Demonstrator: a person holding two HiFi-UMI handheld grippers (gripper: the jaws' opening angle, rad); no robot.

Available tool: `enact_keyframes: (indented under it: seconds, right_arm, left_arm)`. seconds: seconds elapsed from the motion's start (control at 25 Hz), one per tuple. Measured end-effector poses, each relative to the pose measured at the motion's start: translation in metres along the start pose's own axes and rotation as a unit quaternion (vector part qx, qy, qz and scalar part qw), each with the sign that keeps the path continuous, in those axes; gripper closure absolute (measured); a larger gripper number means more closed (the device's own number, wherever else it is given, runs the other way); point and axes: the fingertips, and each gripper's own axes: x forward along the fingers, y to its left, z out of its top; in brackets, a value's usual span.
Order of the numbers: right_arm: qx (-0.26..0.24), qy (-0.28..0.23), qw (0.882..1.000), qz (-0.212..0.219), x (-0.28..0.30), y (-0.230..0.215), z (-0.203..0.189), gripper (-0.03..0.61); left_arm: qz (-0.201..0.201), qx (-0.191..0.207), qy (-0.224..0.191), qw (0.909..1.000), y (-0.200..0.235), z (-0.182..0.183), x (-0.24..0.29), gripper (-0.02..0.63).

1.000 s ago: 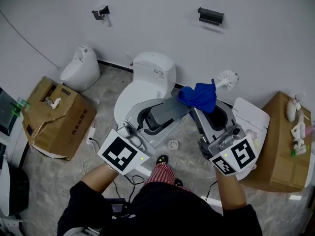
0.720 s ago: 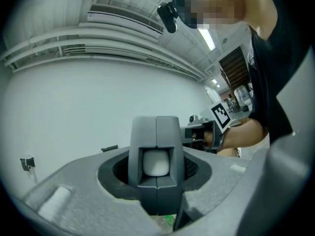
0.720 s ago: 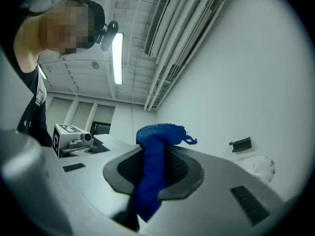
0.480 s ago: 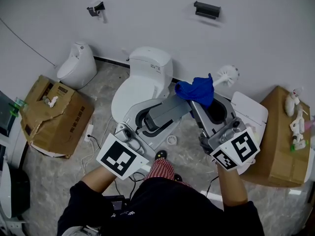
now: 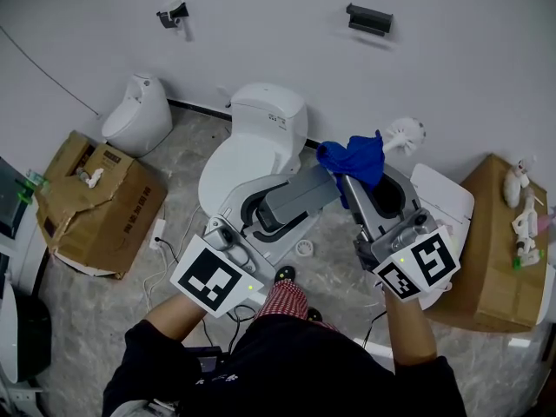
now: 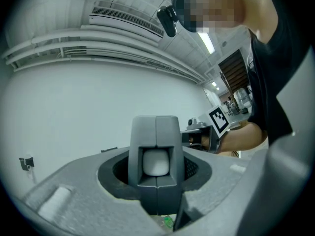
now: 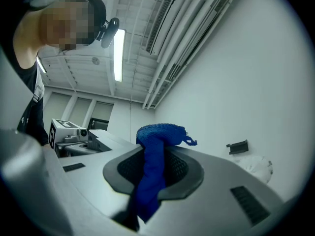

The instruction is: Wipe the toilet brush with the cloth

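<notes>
In the head view my left gripper [image 5: 328,179] reaches up to the right in front of the toilet. The left gripper view shows its jaws shut on the white handle of the toilet brush [image 6: 157,162], seen end-on. The brush's white bristle head [image 5: 402,135] sticks out to the upper right, near the wall. A blue cloth [image 5: 356,158] is bunched around the brush shaft just below the head. My right gripper [image 5: 347,181] is shut on the blue cloth [image 7: 155,166], which hangs between its jaws. The brush head [image 7: 258,165] shows faintly at the right of the right gripper view.
A white toilet [image 5: 261,133] stands against the wall behind the grippers, and a small white urinal [image 5: 139,115] to its left. Cardboard boxes sit at left [image 5: 95,202] and right [image 5: 499,259]. A white lid-like panel [image 5: 445,200] lies by the right box. A black fixture [image 5: 369,20] hangs on the wall.
The cloth and right gripper have shifted a little up and right along the brush shaft, nearer the bristle head. The left gripper keeps its hold.
</notes>
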Motion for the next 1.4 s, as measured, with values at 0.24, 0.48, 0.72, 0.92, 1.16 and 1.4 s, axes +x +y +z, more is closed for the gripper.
enact_keyframes:
  seconds: [0.24,0.48,0.72,0.92,1.16,1.4]
  right_arm:
    - [-0.004,0.006,1.000,-0.004,0.001,-0.001,-0.003,0.502]
    - [-0.014,0.009,1.000,-0.011,0.000,-0.006,-0.003,0.502]
    - [-0.016,0.018,0.999,-0.021,-0.001,-0.014,-0.003,0.502]
    - [-0.019,0.018,0.999,-0.028,-0.002,-0.013,-0.004,0.502]
    - [-0.028,0.011,0.999,-0.038,-0.003,-0.011,0.001,0.502]
    - [-0.031,0.005,0.998,-0.051,0.010,-0.006,0.004,0.502]
  left_arm:
    - [0.003,-0.001,0.003,1.0000,0.000,0.001,-0.002,0.442]
    - [0.006,0.001,0.003,1.0000,0.000,0.004,-0.003,0.442]
    - [0.006,0.005,0.007,0.9999,-0.001,0.007,-0.004,0.442]
    - [-0.001,0.018,0.005,0.9998,-0.001,0.008,-0.004,0.442]
    - [-0.010,0.015,-0.004,0.9998,0.001,0.009,-0.006,0.442]
    - [-0.021,0.019,-0.011,0.9995,0.015,0.012,-0.014,0.442]
